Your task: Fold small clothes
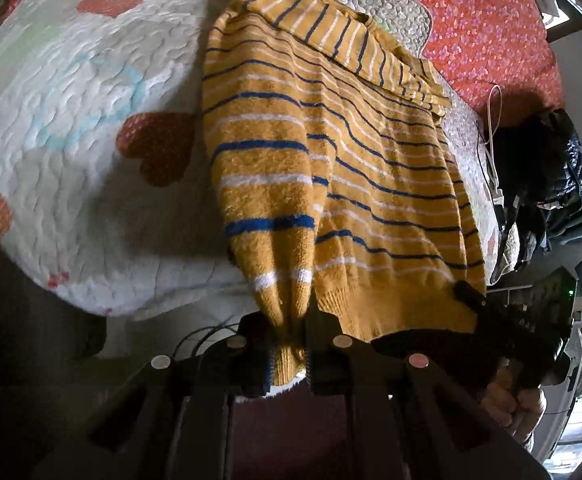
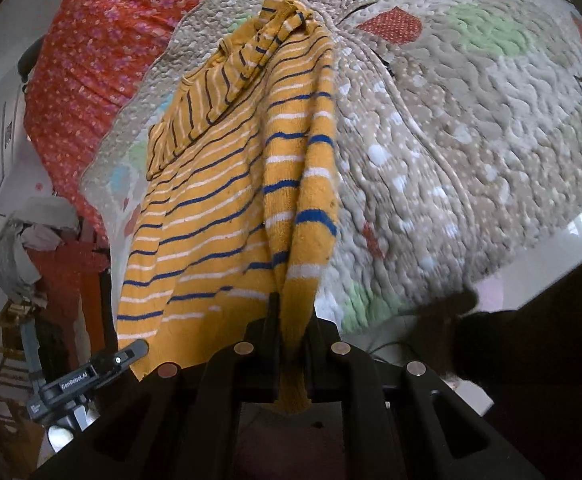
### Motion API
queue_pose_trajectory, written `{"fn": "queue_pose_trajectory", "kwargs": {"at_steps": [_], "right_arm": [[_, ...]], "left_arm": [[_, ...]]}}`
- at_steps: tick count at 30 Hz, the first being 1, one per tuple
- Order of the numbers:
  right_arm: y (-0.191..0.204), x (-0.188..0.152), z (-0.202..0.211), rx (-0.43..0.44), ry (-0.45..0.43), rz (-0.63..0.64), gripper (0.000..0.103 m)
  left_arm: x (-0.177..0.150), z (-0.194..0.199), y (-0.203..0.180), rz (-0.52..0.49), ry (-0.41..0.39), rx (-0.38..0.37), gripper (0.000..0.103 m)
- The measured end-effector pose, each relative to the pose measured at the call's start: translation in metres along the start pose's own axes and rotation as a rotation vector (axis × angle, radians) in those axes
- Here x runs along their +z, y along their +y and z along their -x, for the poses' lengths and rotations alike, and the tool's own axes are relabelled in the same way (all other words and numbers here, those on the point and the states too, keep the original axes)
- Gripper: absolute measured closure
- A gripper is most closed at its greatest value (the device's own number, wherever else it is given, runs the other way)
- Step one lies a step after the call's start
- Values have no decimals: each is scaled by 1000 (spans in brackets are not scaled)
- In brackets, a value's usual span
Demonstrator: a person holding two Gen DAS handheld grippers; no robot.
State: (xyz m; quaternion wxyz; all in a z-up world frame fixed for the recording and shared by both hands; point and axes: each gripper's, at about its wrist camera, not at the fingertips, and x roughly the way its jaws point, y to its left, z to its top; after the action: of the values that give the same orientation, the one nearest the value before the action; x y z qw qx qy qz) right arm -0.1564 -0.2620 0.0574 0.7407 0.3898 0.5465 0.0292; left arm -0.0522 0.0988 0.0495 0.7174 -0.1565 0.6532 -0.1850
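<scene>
A mustard-yellow sweater (image 1: 355,168) with blue and white stripes lies stretched over a quilted bed cover (image 1: 71,120), its neck end far from me. My left gripper (image 1: 291,336) is shut on the ribbed cuff and hem at the near left corner, lifted off the bed. The right gripper (image 1: 471,300) shows at that view's right edge, gripping the hem's other corner. In the right wrist view the same sweater (image 2: 219,184) hangs from my right gripper (image 2: 291,344), which is shut on a sleeve cuff and the hem. The left gripper (image 2: 131,354) appears at lower left, holding the hem.
A red flowered bedspread (image 1: 483,28) lies beyond the quilt (image 2: 471,140). Dark clothes or bags (image 1: 543,184) and white cables (image 1: 491,128) sit at the bed's right edge. A hand (image 1: 511,404) holds the right tool. Grey cloth (image 2: 23,248) hangs on a rack at left.
</scene>
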Motion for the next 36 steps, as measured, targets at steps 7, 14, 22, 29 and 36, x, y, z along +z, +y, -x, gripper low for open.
{"fn": "queue_pose_trajectory", "kwargs": {"at_steps": [7, 14, 22, 29, 36], "right_arm": [[-17, -39, 7, -2, 79, -10, 97], [5, -25, 5, -1, 31, 58, 96], [48, 27, 0, 59, -64, 119, 96], [78, 67, 3, 72, -131, 162, 96], [90, 109, -1, 64, -180, 156, 96]], "left_arm": [[-26, 8, 12, 25, 21, -16, 92], [-22, 2, 18, 47, 39, -31, 92], [17, 6, 16, 43, -1, -41, 92], [59, 13, 17, 68, -53, -84, 92], [108, 14, -5, 48, -85, -109, 92]]}}
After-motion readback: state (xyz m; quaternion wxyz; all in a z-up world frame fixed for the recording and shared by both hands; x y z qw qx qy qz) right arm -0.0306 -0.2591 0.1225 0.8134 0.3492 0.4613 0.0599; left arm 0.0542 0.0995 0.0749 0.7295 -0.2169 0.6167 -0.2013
